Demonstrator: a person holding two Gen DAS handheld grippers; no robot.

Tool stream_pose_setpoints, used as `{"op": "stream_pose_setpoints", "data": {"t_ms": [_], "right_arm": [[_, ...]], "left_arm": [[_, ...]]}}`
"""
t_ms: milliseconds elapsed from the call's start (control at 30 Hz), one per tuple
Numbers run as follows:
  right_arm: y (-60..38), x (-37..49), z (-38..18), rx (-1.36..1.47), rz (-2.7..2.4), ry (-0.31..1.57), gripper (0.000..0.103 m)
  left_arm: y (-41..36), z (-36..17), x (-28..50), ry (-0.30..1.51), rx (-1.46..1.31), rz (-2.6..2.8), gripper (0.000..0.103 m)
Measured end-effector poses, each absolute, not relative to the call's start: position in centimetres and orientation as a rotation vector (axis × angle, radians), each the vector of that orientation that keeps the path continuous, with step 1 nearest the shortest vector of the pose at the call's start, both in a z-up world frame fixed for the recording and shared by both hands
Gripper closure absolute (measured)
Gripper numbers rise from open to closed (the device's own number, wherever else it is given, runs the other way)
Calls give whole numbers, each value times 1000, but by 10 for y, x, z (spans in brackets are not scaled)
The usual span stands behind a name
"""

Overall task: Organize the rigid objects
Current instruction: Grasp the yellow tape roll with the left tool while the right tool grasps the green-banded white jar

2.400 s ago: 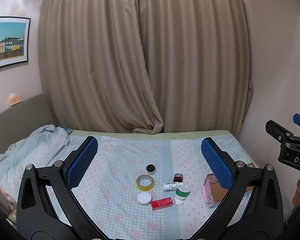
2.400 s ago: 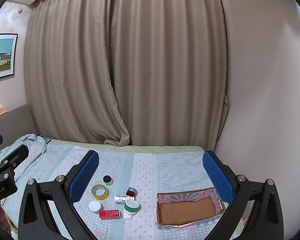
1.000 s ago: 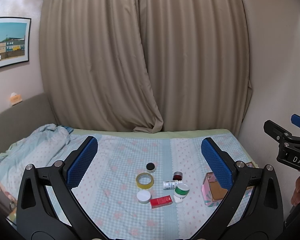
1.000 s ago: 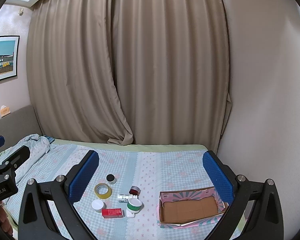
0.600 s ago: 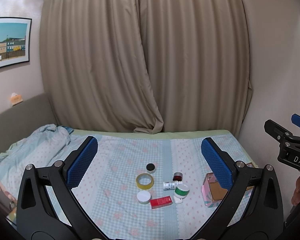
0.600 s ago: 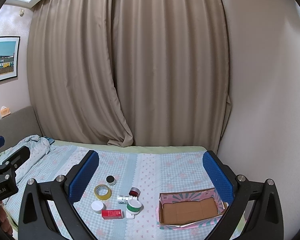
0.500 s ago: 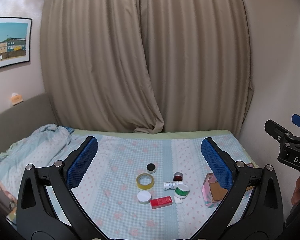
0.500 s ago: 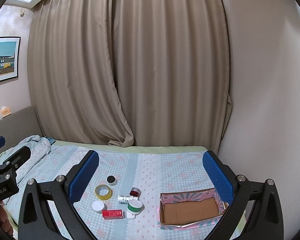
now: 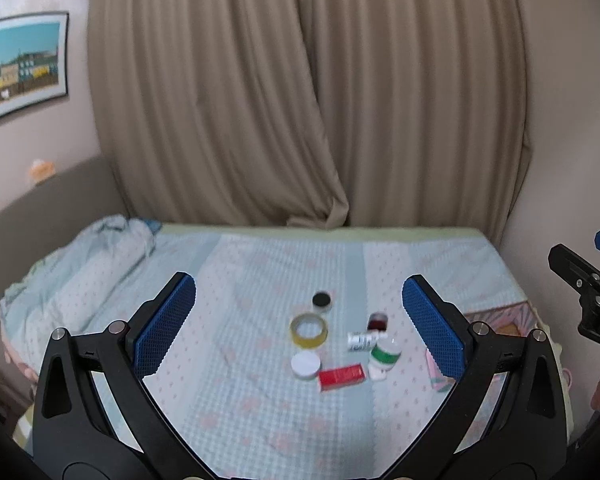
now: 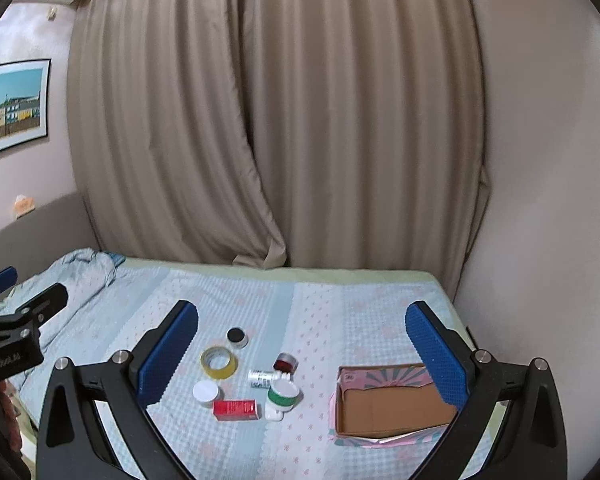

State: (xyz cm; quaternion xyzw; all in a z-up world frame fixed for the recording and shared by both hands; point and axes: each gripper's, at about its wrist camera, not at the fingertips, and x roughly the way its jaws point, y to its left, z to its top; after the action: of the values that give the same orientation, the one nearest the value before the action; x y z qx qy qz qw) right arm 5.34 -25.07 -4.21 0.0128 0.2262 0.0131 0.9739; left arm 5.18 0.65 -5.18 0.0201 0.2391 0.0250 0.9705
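Beige curtains hang behind the bed, a crumpled blanket at its left. Nothing blocks the small items clustered mid-bed: tape roll, red box, green-banded jar. Just right, apart from them, the cardboard box holds nothing. Left gripper and right gripper hover spread wide, holding nothing.

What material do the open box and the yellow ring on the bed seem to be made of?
The open box looks like cardboard: matte brown inside, with pink printed paper on its walls. The yellow ring looks like a roll of adhesive tape, slightly glossy and translucent, probably plastic film on a core.
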Motion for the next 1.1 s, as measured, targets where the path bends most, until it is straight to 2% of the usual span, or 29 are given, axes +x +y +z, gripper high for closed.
{"op": "stream_pose_setpoints", "data": {"t_ms": [467,733,1100], "right_arm": [[-210,147,-148,155,-14,747,0],[-201,218,-237,264,-109,925,0],[-201,279,-378,315,-136,1151,0]], "left_arm": [[60,-163,200,757,51,-84,0],[72,-275,301,910,78,-191,0],[49,-435,379,1099,167,-213,0]]}}
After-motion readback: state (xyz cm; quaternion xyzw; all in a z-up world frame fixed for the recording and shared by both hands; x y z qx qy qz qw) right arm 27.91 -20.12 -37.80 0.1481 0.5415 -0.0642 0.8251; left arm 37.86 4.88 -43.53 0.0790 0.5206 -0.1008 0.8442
